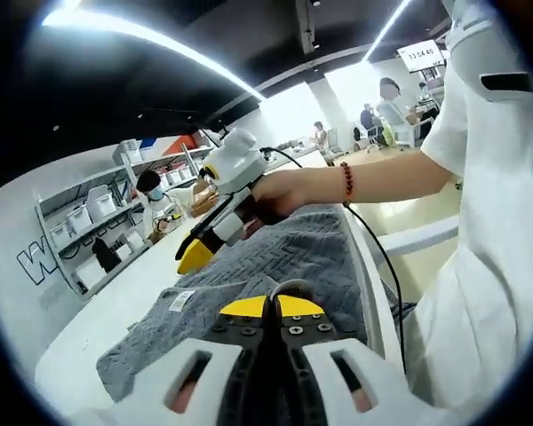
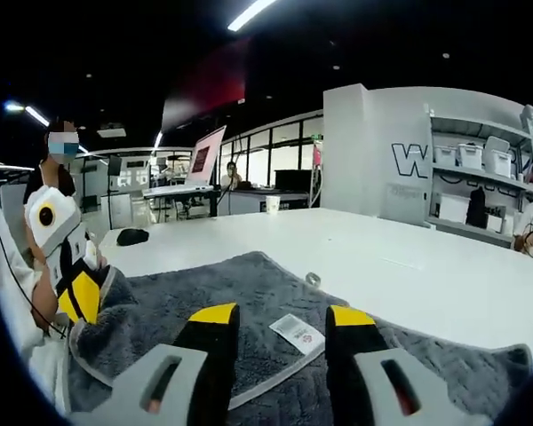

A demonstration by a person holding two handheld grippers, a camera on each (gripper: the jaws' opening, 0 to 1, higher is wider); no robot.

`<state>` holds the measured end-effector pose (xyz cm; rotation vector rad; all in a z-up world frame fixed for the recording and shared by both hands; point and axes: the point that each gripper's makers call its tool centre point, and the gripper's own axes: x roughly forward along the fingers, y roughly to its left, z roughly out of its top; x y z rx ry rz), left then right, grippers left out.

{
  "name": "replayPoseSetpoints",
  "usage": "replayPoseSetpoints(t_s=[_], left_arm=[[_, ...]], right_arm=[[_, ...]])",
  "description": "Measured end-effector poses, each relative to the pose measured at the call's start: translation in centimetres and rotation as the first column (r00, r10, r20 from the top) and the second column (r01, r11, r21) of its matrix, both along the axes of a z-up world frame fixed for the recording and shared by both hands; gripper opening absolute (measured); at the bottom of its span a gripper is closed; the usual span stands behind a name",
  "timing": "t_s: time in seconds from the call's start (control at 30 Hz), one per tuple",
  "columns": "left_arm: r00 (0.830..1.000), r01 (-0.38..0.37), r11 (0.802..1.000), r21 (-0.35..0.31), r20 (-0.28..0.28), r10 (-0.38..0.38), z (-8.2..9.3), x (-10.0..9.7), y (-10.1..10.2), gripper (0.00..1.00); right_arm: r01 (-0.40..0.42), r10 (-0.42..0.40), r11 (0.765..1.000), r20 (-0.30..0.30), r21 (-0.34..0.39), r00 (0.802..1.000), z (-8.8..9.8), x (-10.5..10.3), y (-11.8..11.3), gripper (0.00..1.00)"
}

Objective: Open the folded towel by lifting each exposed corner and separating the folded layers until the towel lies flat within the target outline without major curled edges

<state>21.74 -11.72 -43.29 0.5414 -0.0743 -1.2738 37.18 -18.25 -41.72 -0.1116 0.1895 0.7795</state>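
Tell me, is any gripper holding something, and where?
The left gripper pinches the grey towel at its near edge. The right gripper is open, holding nothing.

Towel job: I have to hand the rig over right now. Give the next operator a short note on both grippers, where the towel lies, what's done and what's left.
Left gripper: shut on a fold of the grey towel at its near edge; in the right gripper view it holds that edge raised.
Right gripper: open, fingers hovering over the towel on either side of its white care label, holding nothing.
The towel lies on the white table, mostly spread out.
Done: most layers opened.
Left: lay the held edge down flat and smooth any curl. No target outline can be made out, so check placement.
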Motion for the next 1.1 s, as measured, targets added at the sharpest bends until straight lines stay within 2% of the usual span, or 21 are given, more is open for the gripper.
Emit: replayPoseSetpoints(t_s=[0.2,0.3,0.93,1.1], left_arm=[[1.000,0.006,1.000,-0.013,-0.009,-0.006,0.1,-0.2,0.1,0.01],[1.000,0.017,1.000,-0.019,-0.014,-0.018,0.1,-0.4,0.0,0.01],[1.000,0.023,0.999,-0.027,-0.021,-0.024,0.1,-0.6,0.0,0.01],[1.000,0.016,1.000,-0.014,-0.011,-0.016,0.0,-0.5,0.0,0.01]], right_arm=[[0.017,-0.017,1.000,-0.019,-0.025,1.000,-0.7,1.4,0.0,0.35],[0.036,-0.037,0.999,-0.047,-0.029,0.998,-1.3,2.2,-0.3,0.35],[0.072,-0.077,0.996,-0.098,-0.054,0.992,-2.7,3.9,-0.2,0.34],[0.096,-0.105,0.992,-0.108,-0.087,0.989,-3.5,4.9,-0.1,0.34]])
